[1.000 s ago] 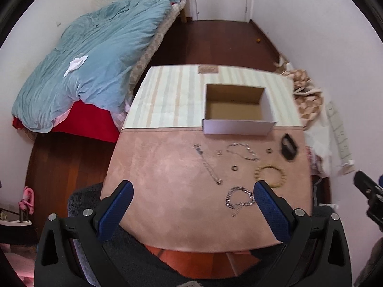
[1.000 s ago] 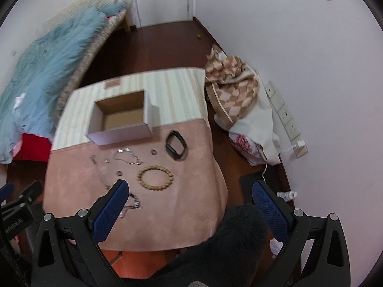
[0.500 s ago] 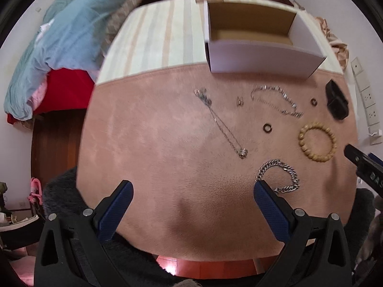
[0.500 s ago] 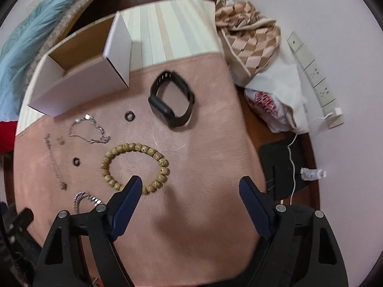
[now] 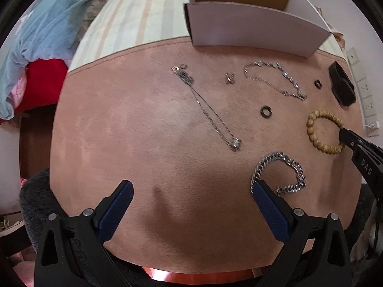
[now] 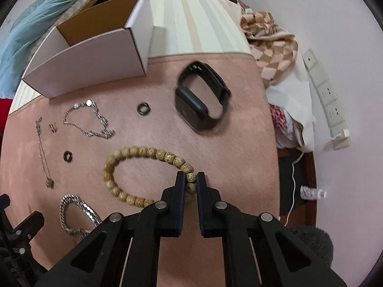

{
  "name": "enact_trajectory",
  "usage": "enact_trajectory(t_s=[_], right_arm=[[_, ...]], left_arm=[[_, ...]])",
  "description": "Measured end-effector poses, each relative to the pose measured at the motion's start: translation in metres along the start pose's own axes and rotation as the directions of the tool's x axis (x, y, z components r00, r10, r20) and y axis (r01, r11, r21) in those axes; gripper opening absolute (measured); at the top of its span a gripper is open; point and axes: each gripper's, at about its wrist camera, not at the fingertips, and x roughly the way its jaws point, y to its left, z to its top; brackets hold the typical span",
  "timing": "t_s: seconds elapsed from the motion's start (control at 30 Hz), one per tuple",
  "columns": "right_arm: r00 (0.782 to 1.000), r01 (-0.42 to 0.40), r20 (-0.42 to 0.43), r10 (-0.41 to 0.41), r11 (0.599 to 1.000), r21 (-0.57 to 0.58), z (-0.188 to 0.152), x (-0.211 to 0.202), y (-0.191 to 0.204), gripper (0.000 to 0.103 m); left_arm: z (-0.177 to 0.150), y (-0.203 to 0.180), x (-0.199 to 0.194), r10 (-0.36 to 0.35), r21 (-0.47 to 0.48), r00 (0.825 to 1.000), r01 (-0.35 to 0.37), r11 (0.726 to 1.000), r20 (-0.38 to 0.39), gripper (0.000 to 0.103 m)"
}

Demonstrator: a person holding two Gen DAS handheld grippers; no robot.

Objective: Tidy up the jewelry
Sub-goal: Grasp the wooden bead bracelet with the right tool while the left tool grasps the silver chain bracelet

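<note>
Jewelry lies spread on a pink mat (image 5: 134, 124). My right gripper (image 6: 190, 178) points down onto the wooden bead bracelet (image 6: 143, 150); its jaws are closing, and the pads press one bead at the bracelet's right side. In the left wrist view its tip (image 5: 342, 132) meets the bead bracelet (image 5: 313, 129). My left gripper (image 5: 191, 189) hangs open above the mat, its right finger by the silver chain bracelet (image 5: 280, 157). A pendant necklace (image 5: 208, 110), a thin bracelet (image 5: 273, 79), two dark rings (image 5: 265, 112) and a black watch (image 6: 201, 100) lie around.
An open white cardboard box (image 6: 91, 55) stands at the mat's far edge on a striped cloth (image 6: 191, 24). A bed with a blue duvet (image 5: 47, 24) is to the left. A checkered bag (image 6: 270, 38), wall sockets (image 6: 325, 91) and a small bottle (image 6: 311, 193) are on the right.
Both grippers came down close over the mat. The right gripper's jaws went from wide open to closed around a bead of the wooden bracelet. The left gripper stayed open.
</note>
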Motion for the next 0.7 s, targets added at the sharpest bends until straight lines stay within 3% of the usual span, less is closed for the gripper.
enact_trajectory(t_s=[0.1, 0.2, 0.3, 0.5, 0.57, 0.63, 0.7], right_arm=[[1.000, -0.014, -0.026, 0.015, 0.998, 0.057, -0.011, -0.006, -0.017, 0.009], [0.999, -0.020, -0.027, 0.023, 0.995, 0.101, -0.025, -0.011, -0.032, 0.009], [0.999, -0.031, -0.025, 0.034, 0.990, 0.140, -0.037, -0.013, -0.041, 0.009], [1.000, -0.022, -0.018, 0.025, 0.989, 0.149, -0.048, -0.012, -0.041, 0.010], [1.000, -0.017, -0.016, 0.020, 0.989, 0.144, -0.048, -0.012, -0.040, 0.010], [1.000, -0.010, -0.014, 0.012, 0.990, 0.137, -0.047, -0.011, -0.039, 0.010], [1.000, -0.003, -0.012, 0.004, 0.991, 0.132, -0.046, -0.012, -0.037, 0.010]], left_arm=[[-0.006, -0.004, 0.002, -0.056, 0.009, 0.998, 0.056, 0.998, 0.000, 0.099], [-0.011, -0.010, 0.007, -0.119, 0.008, 0.993, 0.119, 0.993, -0.021, 0.080], [-0.013, -0.021, 0.014, -0.172, 0.013, 0.984, 0.173, 0.985, -0.048, 0.072], [-0.014, -0.043, 0.019, -0.163, 0.074, 0.986, 0.165, 0.984, -0.024, 0.065], [-0.014, -0.051, 0.015, -0.141, 0.102, 0.990, 0.141, 0.985, 0.000, 0.055], [-0.013, -0.059, 0.012, -0.109, 0.152, 0.993, 0.102, 0.983, 0.038, 0.024], [-0.013, -0.063, 0.009, -0.118, 0.175, 0.992, 0.108, 0.979, 0.050, 0.005]])
